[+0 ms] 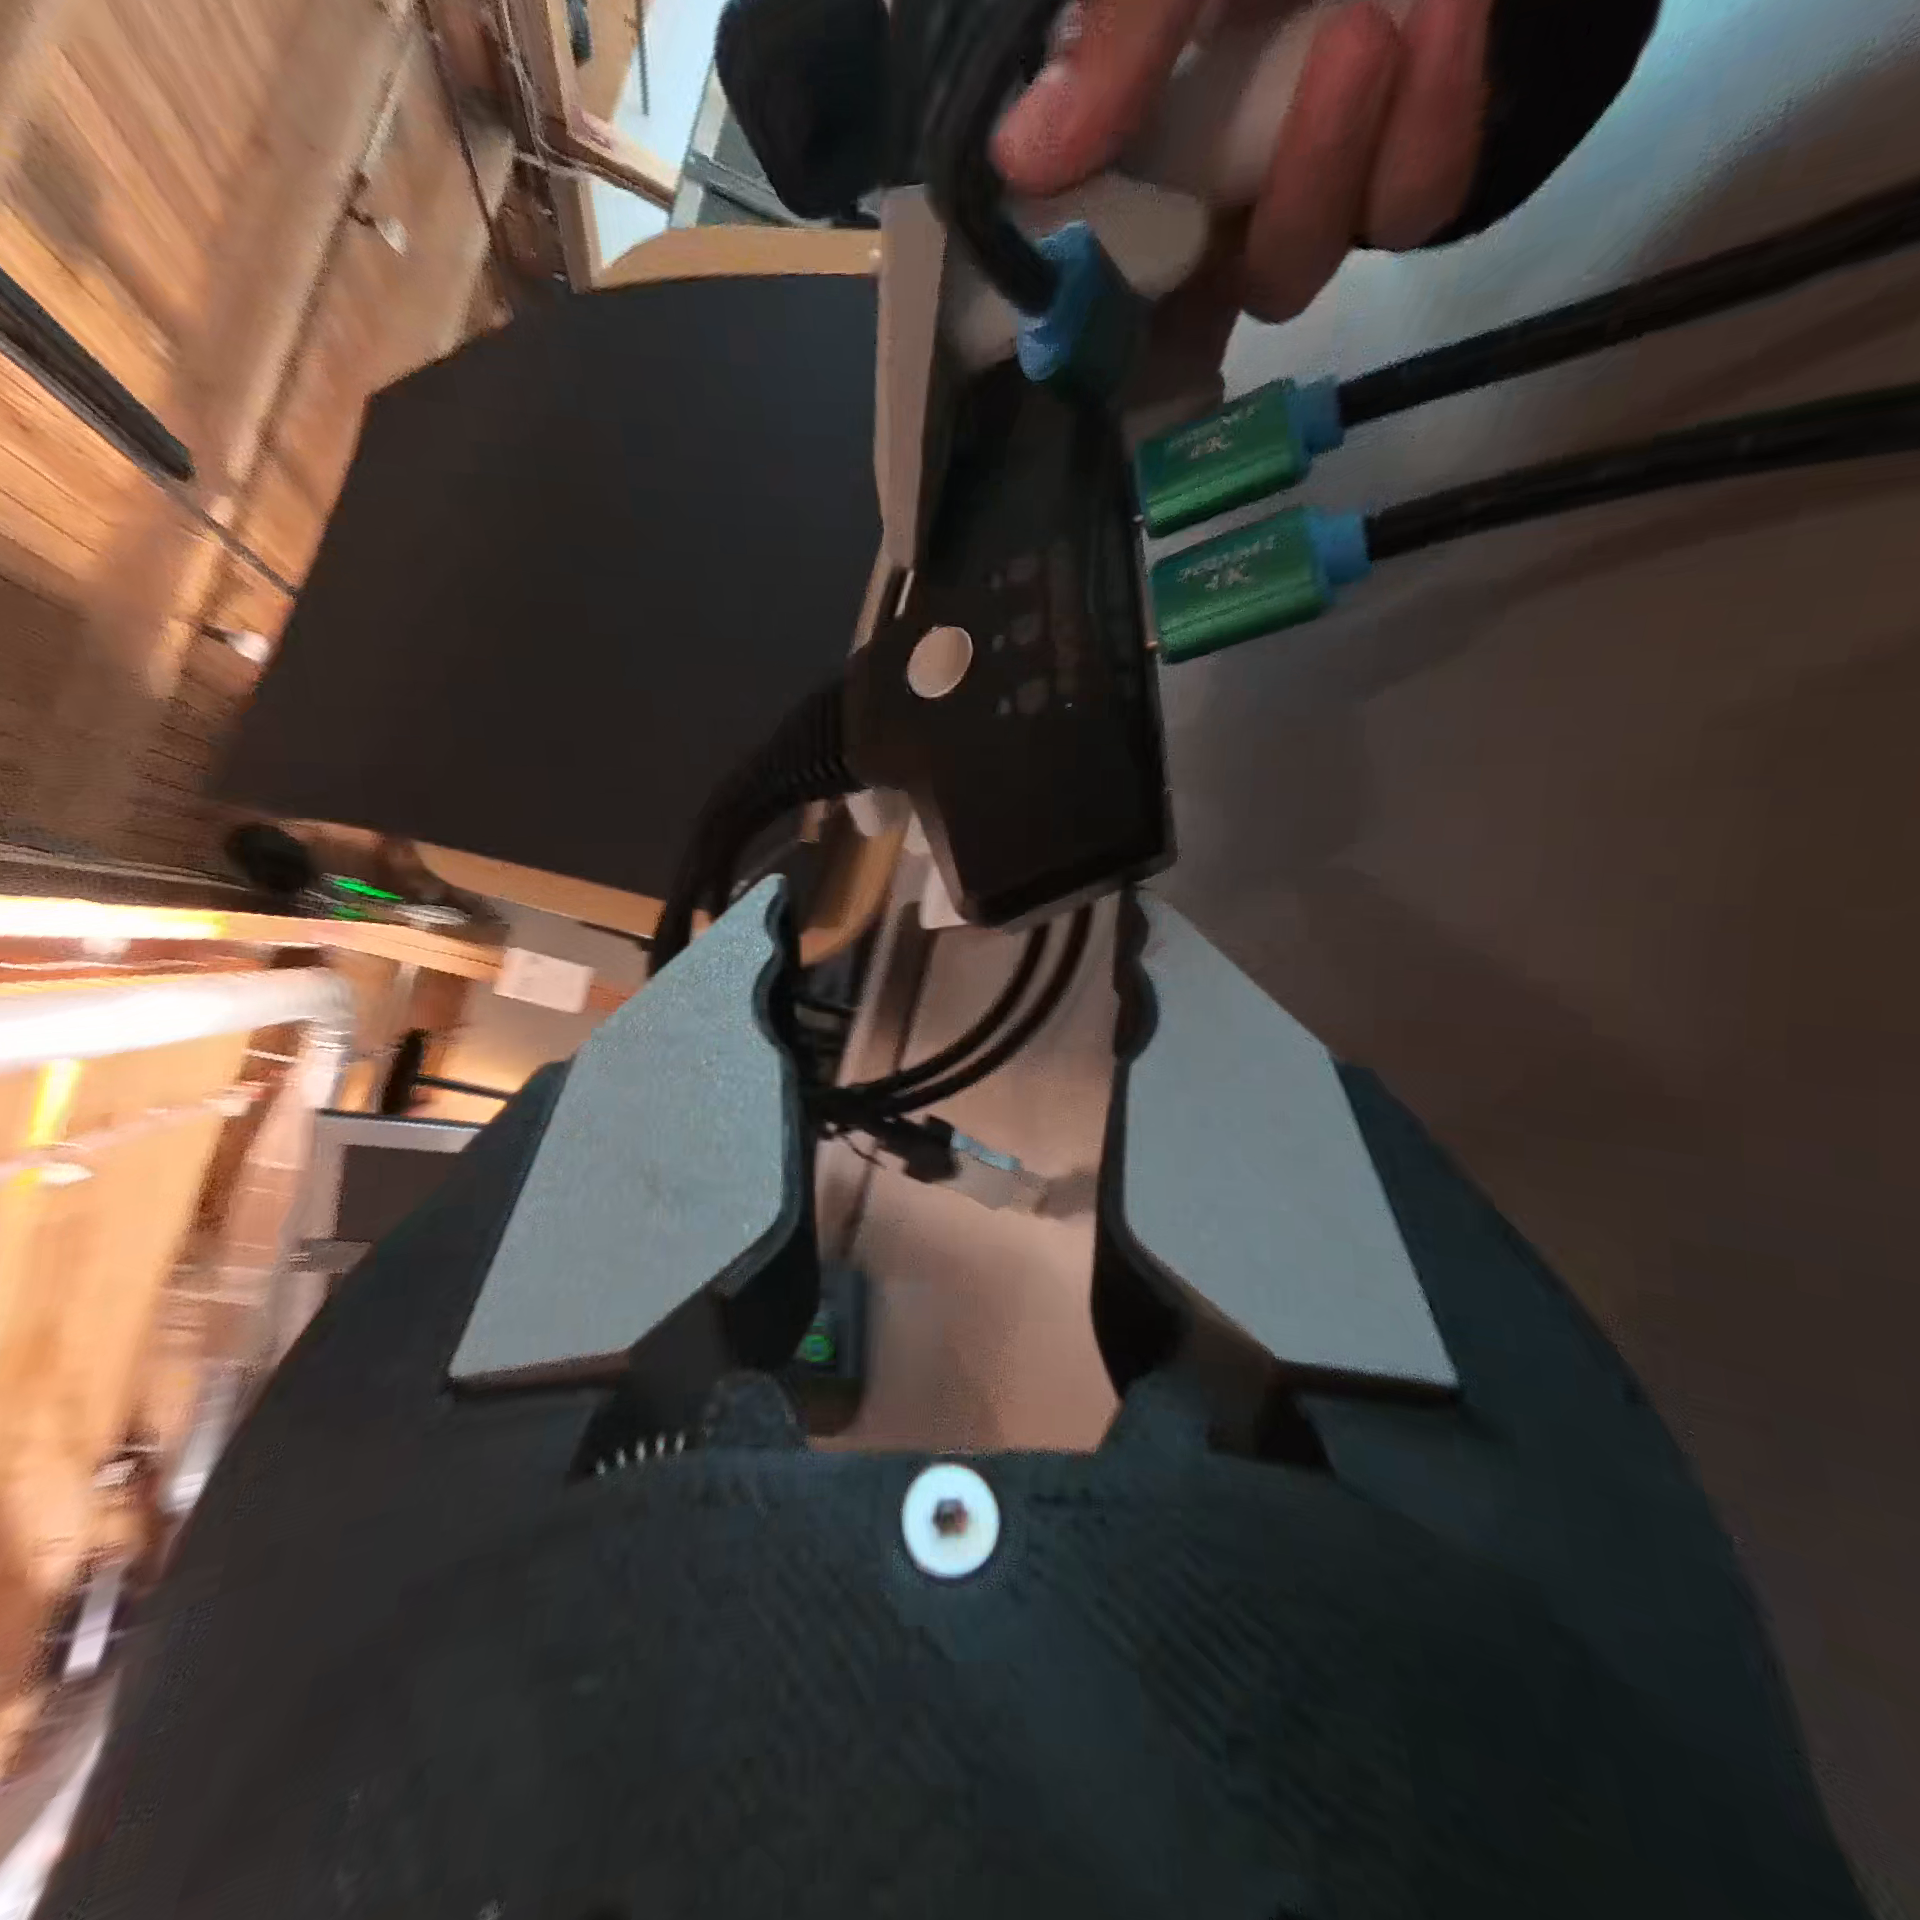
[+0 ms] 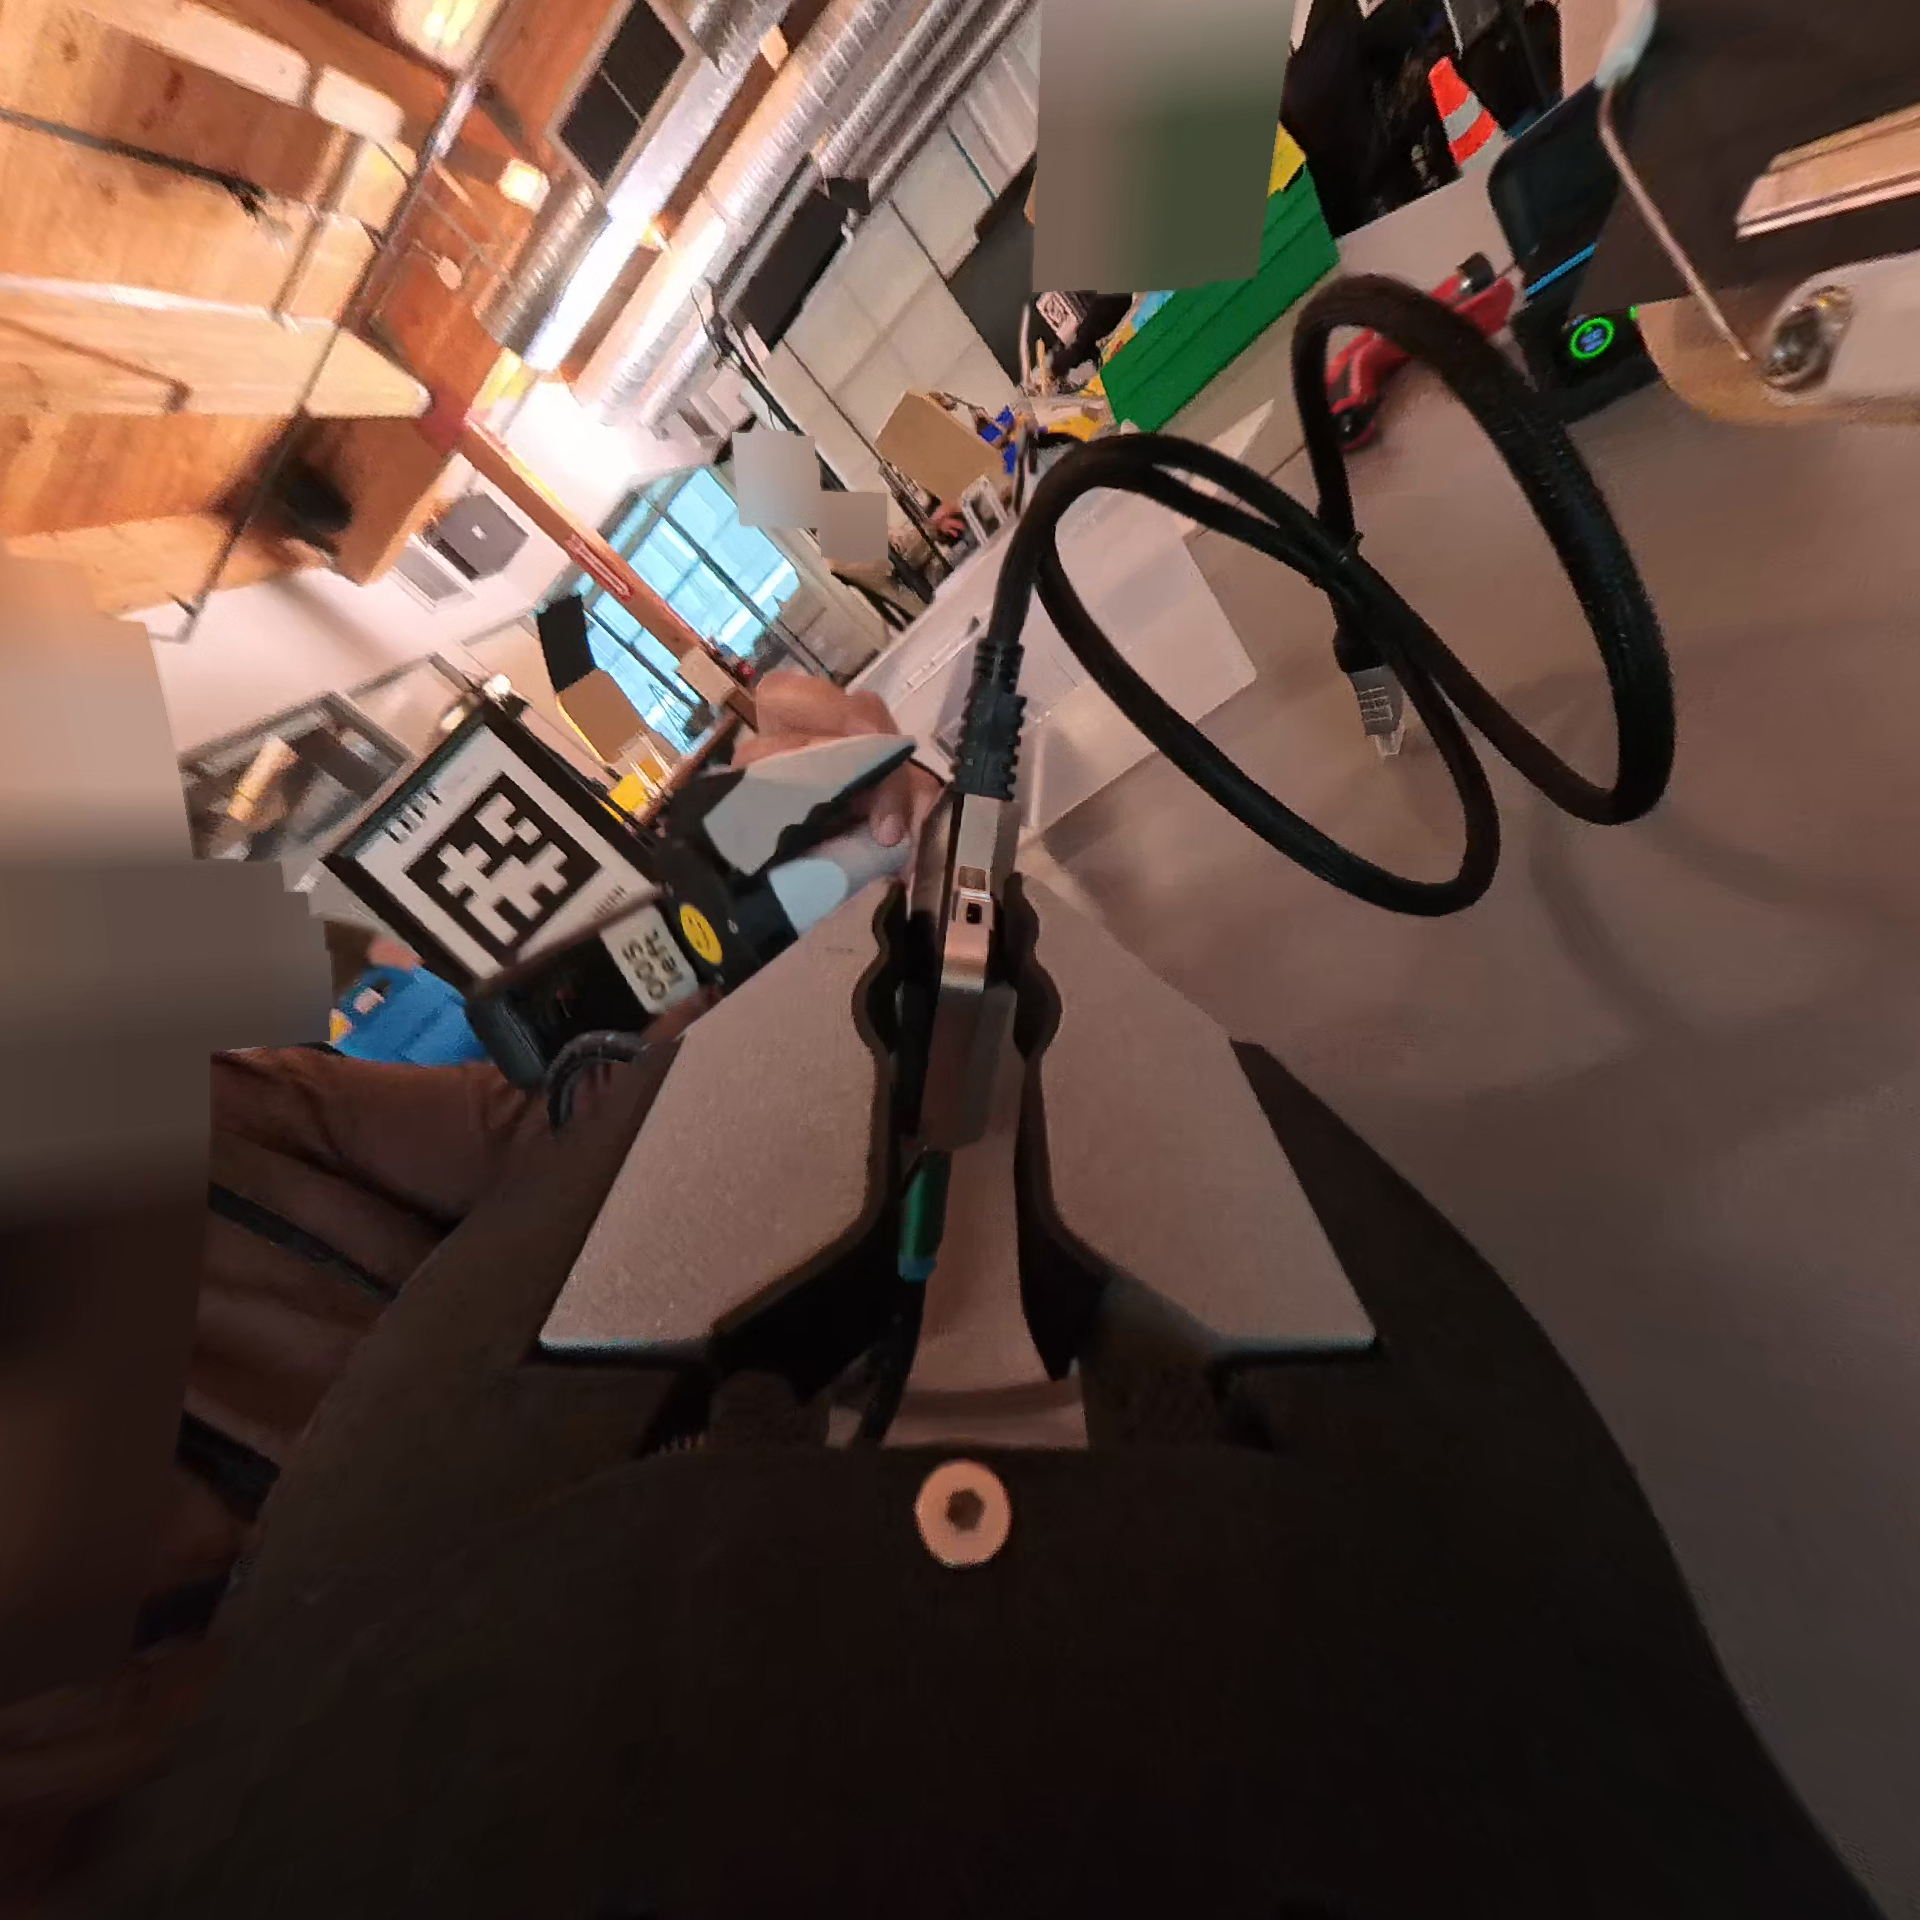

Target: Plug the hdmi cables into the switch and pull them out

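The left hand-held gripper (image 1: 951, 956) hangs released, fingers spread just below the black HDMI switch (image 1: 1049, 665). Two green HDMI plugs (image 1: 1231, 520) sit in the switch's right edge. The right hand-held gripper (image 2: 961, 940) is clamped on the switch, held up off the table (image 2: 1558, 1091).

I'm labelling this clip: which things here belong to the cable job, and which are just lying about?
Job: HDMI switch; two green HDMI plugs in its side; right gripper clamping the switch; left gripper, open.

Lying about: loose USB plug; black monitor; traffic cone.
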